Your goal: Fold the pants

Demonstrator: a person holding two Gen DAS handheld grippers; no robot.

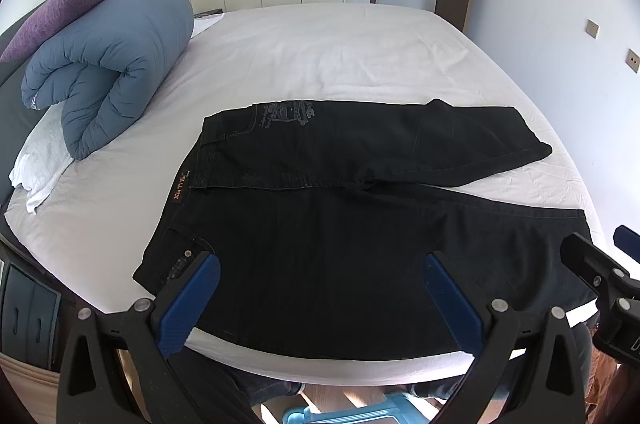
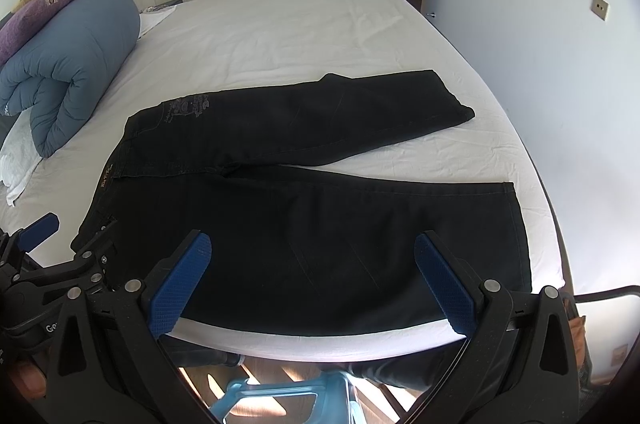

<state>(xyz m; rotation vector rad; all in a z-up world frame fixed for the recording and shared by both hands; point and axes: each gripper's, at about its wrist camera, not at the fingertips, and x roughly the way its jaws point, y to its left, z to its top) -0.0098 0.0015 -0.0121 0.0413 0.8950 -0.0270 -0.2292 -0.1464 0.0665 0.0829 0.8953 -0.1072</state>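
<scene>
Left gripper (image 1: 322, 274) fingers apart, empty, above pants (image 1: 340, 224) near waistband end. Pants lay flat on bed (image 1: 320, 55), legs splayed ahead of fingers. Right gripper (image 2: 312, 264) fingers apart, empty, over near leg. No fold made; whole task seemingly left.

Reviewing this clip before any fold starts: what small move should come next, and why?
Probably lower the left gripper onto the near waistband corner of the pants. They lie flat on the bed, legs spread apart, and both it and the right gripper are open and empty.
</scene>
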